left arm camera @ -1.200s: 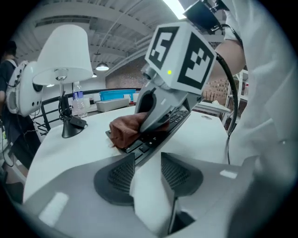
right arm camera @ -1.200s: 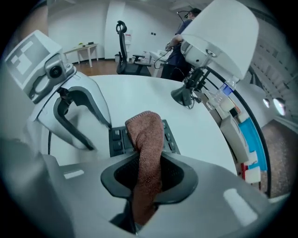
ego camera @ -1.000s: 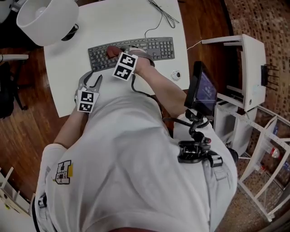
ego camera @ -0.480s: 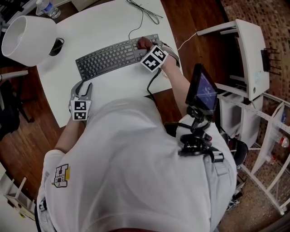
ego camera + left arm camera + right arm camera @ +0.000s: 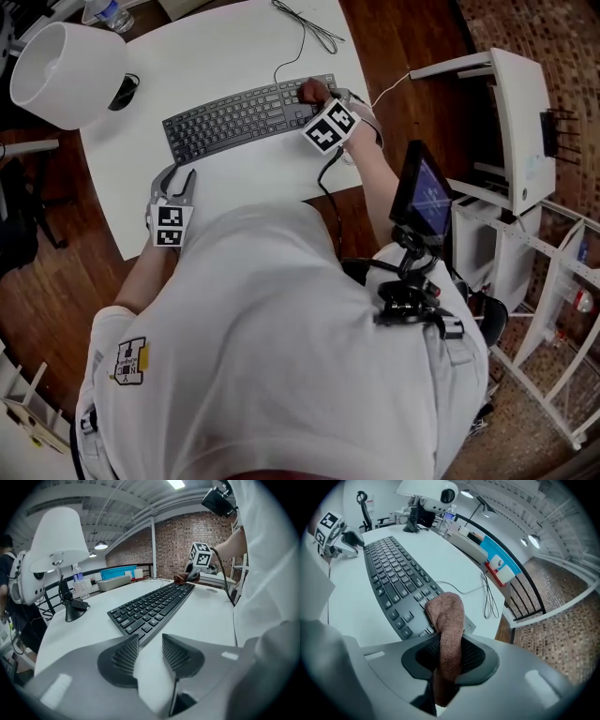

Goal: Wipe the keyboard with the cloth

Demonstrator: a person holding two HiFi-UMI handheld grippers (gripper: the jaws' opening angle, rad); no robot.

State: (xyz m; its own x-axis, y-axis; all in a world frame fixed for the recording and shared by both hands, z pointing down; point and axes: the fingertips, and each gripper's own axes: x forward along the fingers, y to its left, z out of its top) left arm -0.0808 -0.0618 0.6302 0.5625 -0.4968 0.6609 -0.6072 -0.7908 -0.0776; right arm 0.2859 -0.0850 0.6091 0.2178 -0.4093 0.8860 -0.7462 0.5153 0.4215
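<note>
A dark keyboard (image 5: 239,117) lies across the white table (image 5: 234,42). My right gripper (image 5: 317,97) is shut on a brown cloth (image 5: 307,90) and presses it on the keyboard's right end. In the right gripper view the cloth (image 5: 447,613) hangs out between the jaws (image 5: 447,644) onto the end keys of the keyboard (image 5: 391,576). My left gripper (image 5: 178,180) rests open and empty on the table just in front of the keyboard's left end. In the left gripper view its jaws (image 5: 150,644) stand apart over bare tabletop, the keyboard (image 5: 150,606) just beyond them.
A white lamp shade (image 5: 66,61) and its black base (image 5: 122,92) stand at the table's back left, a water bottle (image 5: 108,14) behind. A black cable (image 5: 305,28) runs off the back. The table's right edge is close to the cloth; a white rack (image 5: 506,131) stands beyond.
My right gripper has swept the cloth along the keyboard from its left part to its right end. The left gripper has stayed in place, open.
</note>
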